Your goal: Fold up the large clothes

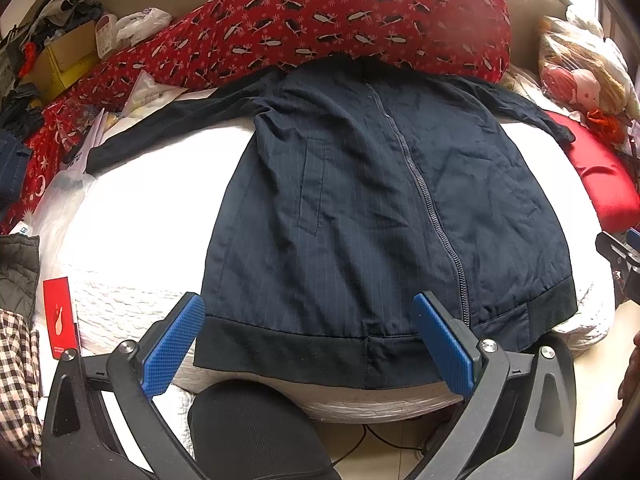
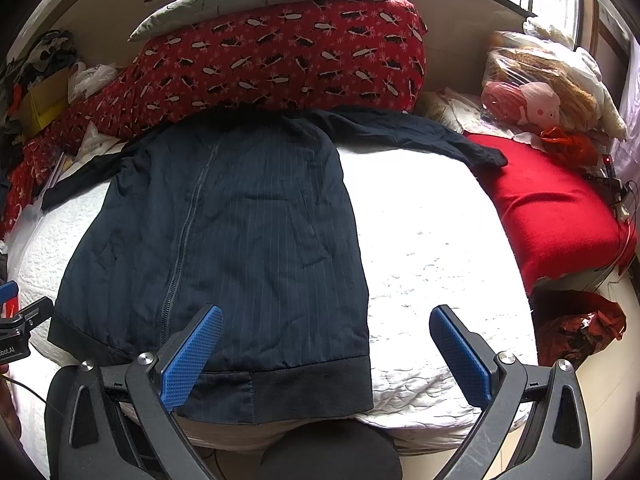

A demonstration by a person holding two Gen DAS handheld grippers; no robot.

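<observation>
Jacket spread flat, fold not started.

Left view: my left tongs (image 1: 308,344) gape wide and empty over the jacket (image 1: 360,200) hem just ahead. Right view: right tongs (image 2: 326,354) wide too, straddling its hem corner; next I grab a sleeve (image 2: 420,132).

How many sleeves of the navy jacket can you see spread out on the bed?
2. One sleeve stretches out from the jacket toward the cluttered side, the other sleeve reaches toward the red cushion. Both lie flat on the white bedcover.
</observation>
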